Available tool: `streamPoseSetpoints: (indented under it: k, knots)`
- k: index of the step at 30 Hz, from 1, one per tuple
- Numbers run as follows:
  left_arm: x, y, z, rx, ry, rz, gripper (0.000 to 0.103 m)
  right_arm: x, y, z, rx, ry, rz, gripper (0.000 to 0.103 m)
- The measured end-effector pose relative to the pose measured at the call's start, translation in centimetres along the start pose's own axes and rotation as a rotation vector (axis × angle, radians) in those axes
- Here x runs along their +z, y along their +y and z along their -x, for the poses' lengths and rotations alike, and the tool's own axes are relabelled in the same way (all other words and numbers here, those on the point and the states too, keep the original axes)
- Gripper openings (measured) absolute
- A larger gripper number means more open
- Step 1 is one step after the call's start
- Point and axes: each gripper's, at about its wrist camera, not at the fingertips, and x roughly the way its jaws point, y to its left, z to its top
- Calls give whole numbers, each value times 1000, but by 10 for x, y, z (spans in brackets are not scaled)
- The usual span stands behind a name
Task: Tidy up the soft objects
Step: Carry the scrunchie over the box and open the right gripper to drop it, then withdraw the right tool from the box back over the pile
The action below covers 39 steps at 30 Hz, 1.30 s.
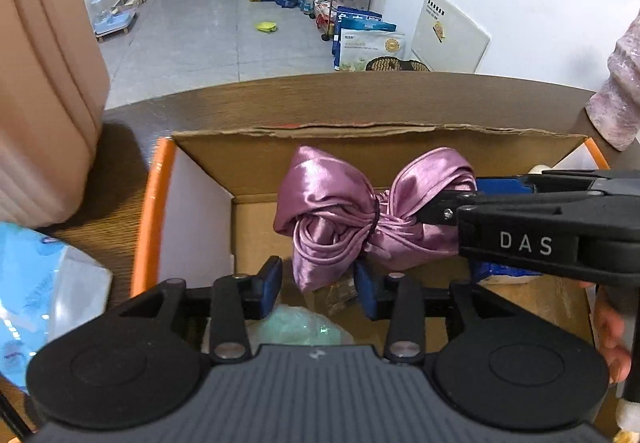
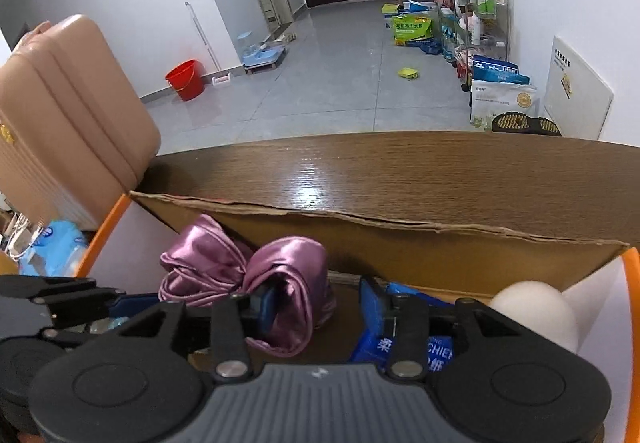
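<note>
Left wrist view: purple satin bundle (image 1: 360, 219), tied at the middle w/ a dark band, sits inside the open cardboard box (image 1: 304, 159), up against the back wall. Left gripper (image 1: 318, 285) is down in the box, blue pads parted, lower tail of the satin hanging just between them, pads not pressing on it, so that one's open. Right gripper (image 1: 448, 209) comes in from the right side, black body marked DAS, tips at the bundle's right lobe; from here can't tell if they pinch. A pale green plastic bag (image 1: 296, 327) lies on the box floor under the left gripper, blurry. Box has orange-edged side flaps and stands on a brown wooden table (image 1: 360, 99). Pink suitcase (image 1: 44, 75) at left, person's pale patterned sleeve (image 1: 620, 83) at far right, fingers of a hand (image 1: 612, 339) low right. Right wrist view: satin bundle (image 2: 248, 283) again, now left of centre; right gripper (image 2: 320, 307) fingers apart, left pad just beside or touching the satin's right fold, right pad well clear over a blue packet (image 2: 400, 347). No squeeze seen, open too. White round soft object (image 2: 536, 315) in the box's right corner. Left gripper (image 2: 116, 307) pokes in at left. Red bucket (image 2: 186, 79) on the grey floor beyond.
</note>
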Motion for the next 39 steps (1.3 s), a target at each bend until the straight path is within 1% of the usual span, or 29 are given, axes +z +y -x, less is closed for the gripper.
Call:
streamPoseSetpoints:
  k: [5,10,13,15,16,17,22,28,33,35,36,39]
  knots:
    - [3,-1,25,13,-20,-2,43,1,6,24,-24,-18,7,48]
    - [4,-4,57,23,-51,-8,43,3,11,60,-40,-43,10,49]
    - [2,-6,81,26,-77,-13,45,2,18,89,-54,-66,22,49]
    - [0,-9,102,29,-95,-22,47,2,22,109,-61,-87,30,52]
    - [-1,-10,110,31,-104,-28,47,1,24,122,-67,-100,29,56]
    - [-2,-12,121,34,-116,-33,47,0,25,133,-69,-108,27,56]
    - [-15,-17,177,31,-173,-34,54,-13,30,192,-92,-146,40,58]
    - [-49,-23,235,40,-220,-37,57,-42,37,258,-110,-185,58,61]
    - [-91,-28,279,25,-254,-46,59,-78,48,309,-105,-219,92,65]
    - [-108,-32,294,19,-268,-60,62,-94,53,327,-98,-234,106,66]
    - [-118,-35,302,17,-278,-66,65,-102,55,334,-94,-241,111,67]
    - [-148,-40,318,7,-299,-80,67,-130,58,359,-69,-271,120,67]
